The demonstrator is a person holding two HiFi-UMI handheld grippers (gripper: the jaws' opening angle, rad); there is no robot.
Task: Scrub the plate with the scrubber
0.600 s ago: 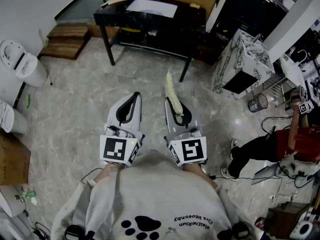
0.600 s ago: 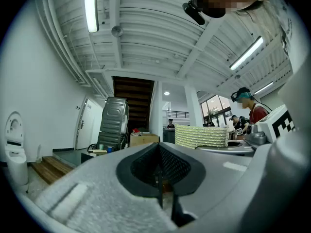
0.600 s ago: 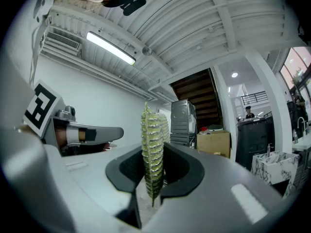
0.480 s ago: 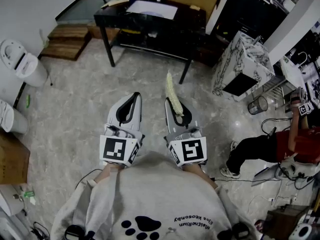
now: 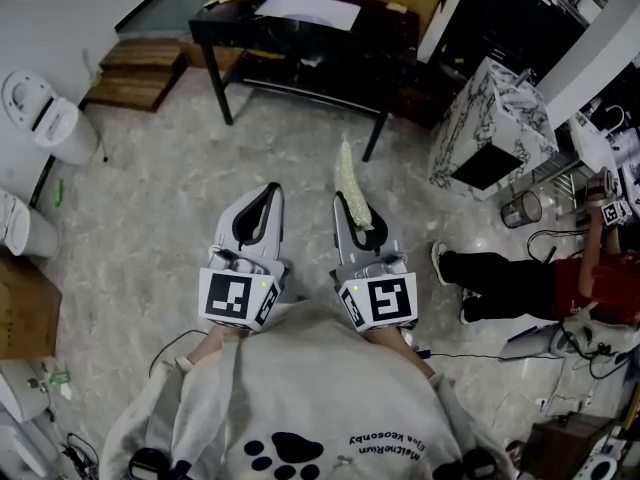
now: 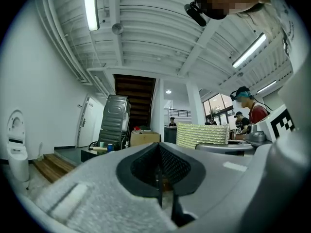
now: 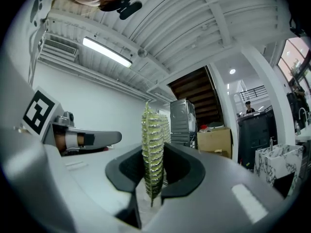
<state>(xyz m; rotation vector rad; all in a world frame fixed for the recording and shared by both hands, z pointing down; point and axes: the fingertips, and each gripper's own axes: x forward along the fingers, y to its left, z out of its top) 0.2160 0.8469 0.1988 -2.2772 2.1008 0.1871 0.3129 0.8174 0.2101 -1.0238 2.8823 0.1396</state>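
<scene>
Item 1. Floor [image 5: 150, 198]: pale, marbled stone, filling most of the head view.

Item 2. Black table [image 5: 240, 23]: it stands at the far side with white paper and cups on its top. I log low wooden steps [image 5: 135, 73] just to its left.

Item 3. White box with dark veining [image 5: 490, 108]: it sits right of the table with one corner towards me.

Item 4. Second person [image 5: 590, 283]: low at the right edge in a red top, dark trouser legs stretched across the floor.

Item 5. Left gripper [image 5: 262, 193]: held out level in front of the operator's grey sweatshirt, marker cube at the rear. In the left gripper view I see its dark pads meeting along one line with nothing between them.

Item 6. Right gripper [image 5: 348, 208]: just beside the left one and parallel to it, jaws clamped on the scrubber.

Item 7. Scrubber [image 5: 347, 173]: a flat, pale yellow-green woven pad. It stands on edge between the right gripper's pads and juts forward well past the tips.
</scene>
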